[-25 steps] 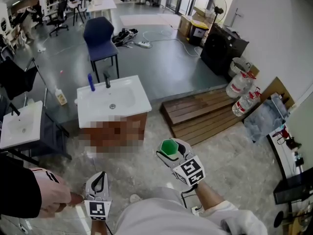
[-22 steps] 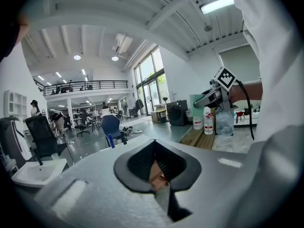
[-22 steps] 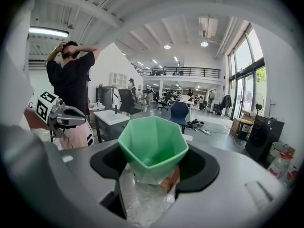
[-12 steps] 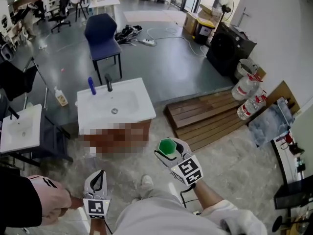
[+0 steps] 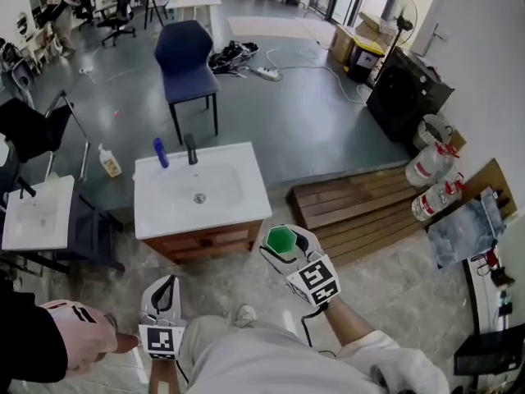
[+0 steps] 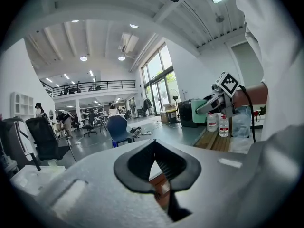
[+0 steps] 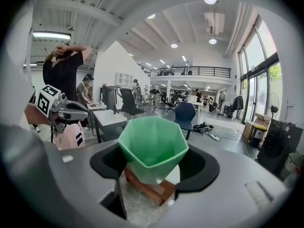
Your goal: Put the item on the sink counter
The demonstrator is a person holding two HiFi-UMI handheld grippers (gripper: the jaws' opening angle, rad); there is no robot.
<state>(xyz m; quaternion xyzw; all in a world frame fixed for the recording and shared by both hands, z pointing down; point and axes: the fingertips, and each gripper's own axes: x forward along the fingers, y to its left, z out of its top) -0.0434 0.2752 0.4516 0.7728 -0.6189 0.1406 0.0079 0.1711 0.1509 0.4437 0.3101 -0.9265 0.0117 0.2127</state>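
The item is a green hexagonal cup [image 5: 281, 240], open side up. My right gripper [image 5: 284, 245] is shut on it, low and to the right of the sink cabinet. In the right gripper view the cup [image 7: 153, 146] fills the space between the jaws. The sink counter [image 5: 246, 187] is a white top on a wooden cabinet, with a black faucet [image 5: 191, 148] and a blue bottle [image 5: 161, 153] at its back edge. My left gripper [image 5: 167, 286] hangs low at the left, shut, with nothing in it; its jaw tips meet in the left gripper view [image 6: 155, 144].
A second white sink [image 5: 37, 212] stands at the left, with a soap bottle [image 5: 109, 161] on the floor behind. A blue chair [image 5: 187, 56] stands beyond the sink. Wooden pallets [image 5: 361, 203], water jugs [image 5: 433, 167] and a black cabinet [image 5: 408, 93] lie right. A person's hand [image 5: 82, 335] is at my left.
The sink counter has come closer and sits lower in the head view. Both grippers keep their places before me, and the cup stays in the right one.
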